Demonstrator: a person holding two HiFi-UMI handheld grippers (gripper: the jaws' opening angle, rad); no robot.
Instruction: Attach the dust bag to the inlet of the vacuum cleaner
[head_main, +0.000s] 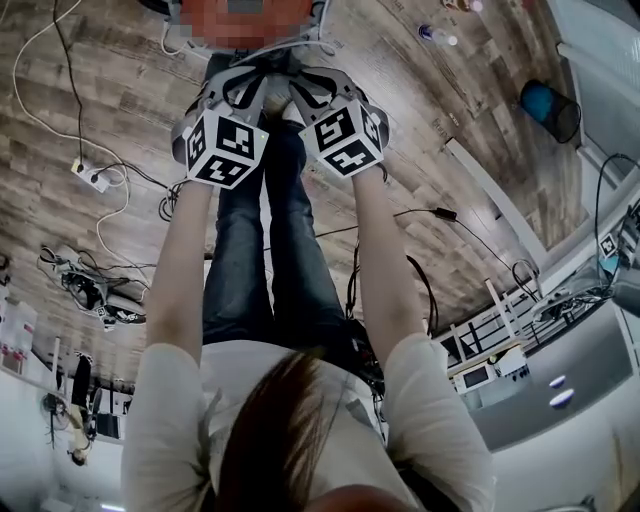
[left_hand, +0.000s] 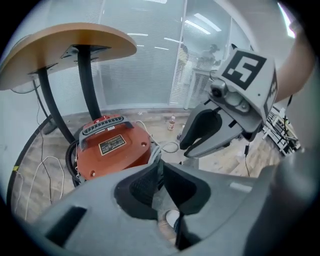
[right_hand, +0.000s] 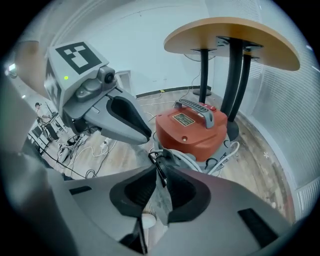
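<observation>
Dust bag (right_hand: 162, 202): a thin grey sheet held up in the air, near the red vacuum cleaner (right_hand: 192, 130).
Which way: it stands on its thin edge and runs along the pads, toward the vacuum cleaner.
Left tool (left_hand: 161, 167): closed on the dust bag.
Right tool (right_hand: 159, 166): closed on the dust bag too.
Left arm (head_main: 180, 280) and right arm (head_main: 385, 270): both stretched out in front, side by side, with the tools close together and tipped down.
Vacuum cleaner: it stands on the wood floor (head_main: 90, 100) by the legs of the round surface (left_hand: 70, 45), handle on top.
</observation>
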